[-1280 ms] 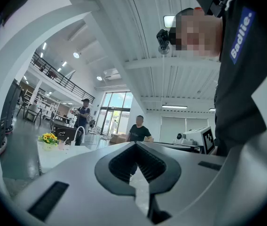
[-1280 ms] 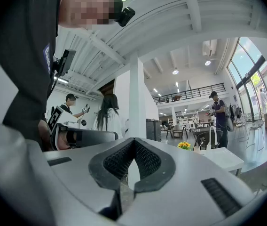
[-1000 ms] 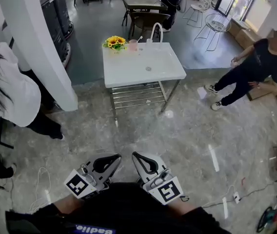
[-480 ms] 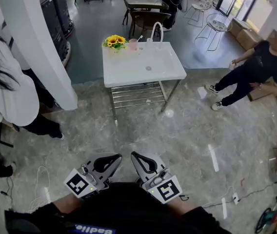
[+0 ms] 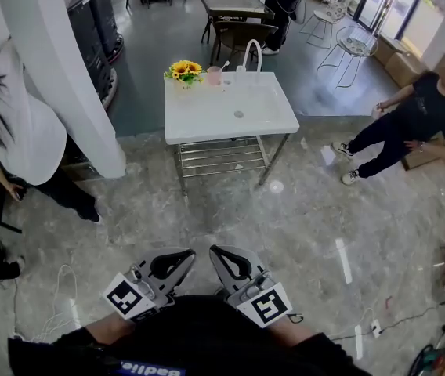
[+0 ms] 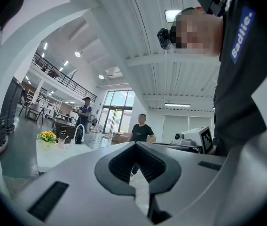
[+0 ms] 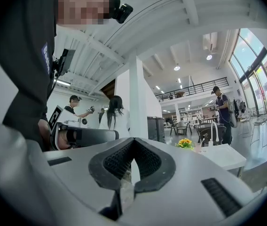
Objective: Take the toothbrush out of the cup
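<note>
A pink cup (image 5: 215, 74) with a toothbrush (image 5: 223, 65) leaning in it stands at the far edge of a white sink table (image 5: 207, 124), several steps ahead of me. Sunflowers (image 5: 185, 68) sit to its left and a curved white faucet (image 5: 251, 52) to its right. My left gripper (image 5: 185, 254) and right gripper (image 5: 218, 251) are held close to my body, side by side, pointing level toward the table. Both are shut with nothing between their jaws. In the left gripper view the left gripper (image 6: 136, 143) frames the distant table (image 6: 53, 154). In the right gripper view the right gripper (image 7: 133, 139) does the same (image 7: 223, 155).
A thick white pillar (image 5: 66, 77) rises at the left, with a person in a white top (image 5: 11, 139) beside it. A person in black (image 5: 418, 108) crouches at the right. Marbled floor (image 5: 230, 210) stretches between me and the table. Cables (image 5: 62, 296) lie at the lower left.
The person in white has shifted at the left edge, and the person in black has moved slightly. Both grippers stay shut in the same place before my body.
</note>
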A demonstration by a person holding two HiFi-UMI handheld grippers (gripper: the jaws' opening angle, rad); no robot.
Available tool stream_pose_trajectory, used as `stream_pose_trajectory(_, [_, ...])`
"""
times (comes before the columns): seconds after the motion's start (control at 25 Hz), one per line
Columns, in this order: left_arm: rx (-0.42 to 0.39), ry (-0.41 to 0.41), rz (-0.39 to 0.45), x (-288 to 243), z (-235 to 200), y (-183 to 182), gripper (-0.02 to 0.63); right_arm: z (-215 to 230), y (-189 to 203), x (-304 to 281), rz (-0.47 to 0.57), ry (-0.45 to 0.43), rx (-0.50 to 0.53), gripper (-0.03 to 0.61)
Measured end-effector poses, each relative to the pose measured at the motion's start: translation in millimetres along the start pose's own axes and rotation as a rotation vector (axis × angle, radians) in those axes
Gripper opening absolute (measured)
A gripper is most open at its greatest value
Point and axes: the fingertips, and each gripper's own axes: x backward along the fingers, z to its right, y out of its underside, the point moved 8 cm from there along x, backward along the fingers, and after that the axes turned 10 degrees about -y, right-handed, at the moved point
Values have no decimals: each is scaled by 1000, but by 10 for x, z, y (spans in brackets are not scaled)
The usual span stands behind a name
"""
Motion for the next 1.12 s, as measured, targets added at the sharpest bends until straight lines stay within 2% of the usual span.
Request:
stream_pose_trajectory(0.6, [-38, -79, 7, -396, 256, 138, 3, 423, 138, 379, -9, -54, -20, 8])
stream_pose_trajectory(0.88, [-33, -62, 11, -615, -66, 114, 3, 679, 206, 159, -13, -32, -20, 8])
stream_pose_trajectory(1.12, [-6, -19, 26, -818, -601, 24, 5, 972, 245, -271, -26, 1, -26, 8])
